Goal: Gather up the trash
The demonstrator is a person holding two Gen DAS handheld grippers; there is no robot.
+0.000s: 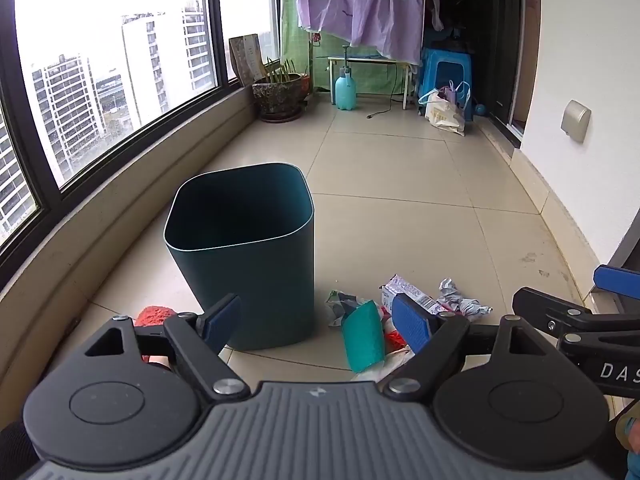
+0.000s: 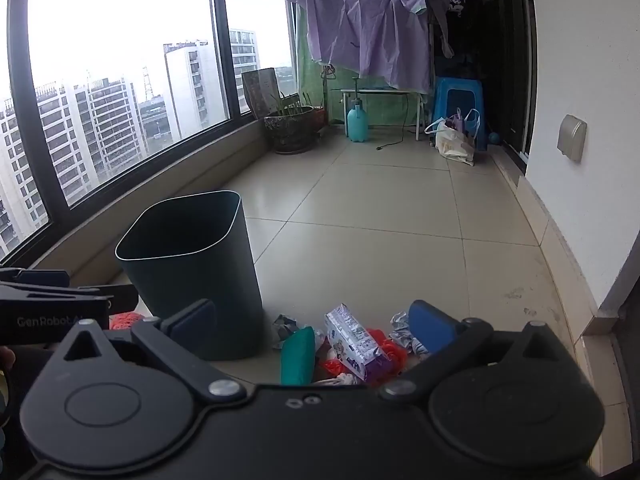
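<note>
A dark teal bin (image 1: 244,256) (image 2: 192,276) stands upright on the tiled floor, with nothing visible inside. To its right lies a pile of trash: a teal packet (image 1: 362,338) (image 2: 298,356), a white and purple wrapper (image 1: 408,292) (image 2: 354,342), crumpled silver foil (image 1: 460,300) (image 2: 400,330), a red net (image 2: 390,350) and a grey crumpled wrapper (image 1: 338,304) (image 2: 284,328). A red scrap (image 1: 154,316) (image 2: 124,320) lies left of the bin. My left gripper (image 1: 318,322) hovers open above the bin's near side and the pile. My right gripper (image 2: 314,328) is open over the pile, holding nothing.
A curved window ledge (image 1: 120,216) runs along the left. A white wall (image 1: 592,120) bounds the right. At the far end stand a plant pot (image 1: 280,94), a teal sprayer bottle (image 1: 345,90), a blue stool (image 1: 446,70), a shopping bag (image 1: 444,110) and hanging purple laundry (image 1: 360,4).
</note>
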